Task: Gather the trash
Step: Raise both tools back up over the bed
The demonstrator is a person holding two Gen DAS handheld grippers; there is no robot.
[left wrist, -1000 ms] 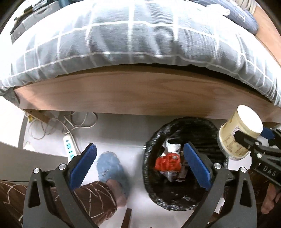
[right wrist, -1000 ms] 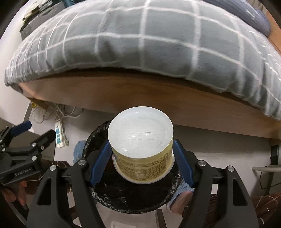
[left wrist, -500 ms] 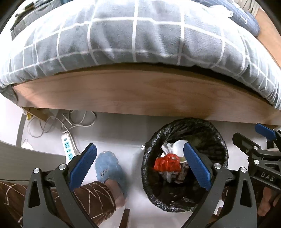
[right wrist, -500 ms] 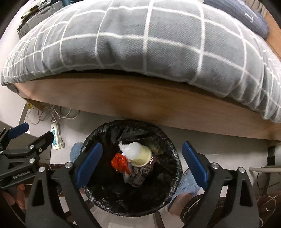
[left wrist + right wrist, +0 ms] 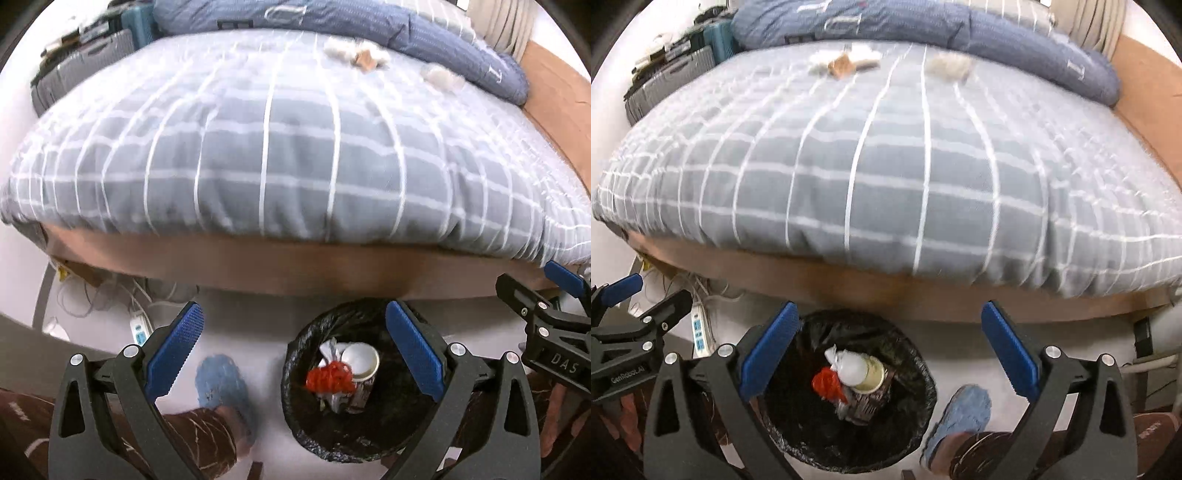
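A black-lined trash bin (image 5: 295, 413) (image 5: 923, 413) stands on the floor by the bed. In it lie a cream cup (image 5: 360, 363) (image 5: 870, 373), red trash (image 5: 328, 378) (image 5: 827, 384) and crumpled wrappers. My left gripper (image 5: 295, 339) is open and empty above the bin's left side. My right gripper (image 5: 888, 336) is open and empty above the bin. White tissue wads (image 5: 441, 77) (image 5: 949, 66) and a brown scrap (image 5: 365, 61) (image 5: 842, 66) lie far back on the grey checked duvet (image 5: 280, 155) (image 5: 886, 166).
The wooden bed frame (image 5: 295, 262) runs across behind the bin. A power strip with cables (image 5: 138, 326) (image 5: 698, 328) lies on the floor at the left. Blue slippers on the person's feet (image 5: 221, 384) (image 5: 964, 413) flank the bin. A blue pillow (image 5: 369, 22) lies at the bed's back.
My right gripper opened and the cream cup dropped into the bin. Both grippers have since tilted up, so the bed top and its trash came into view.
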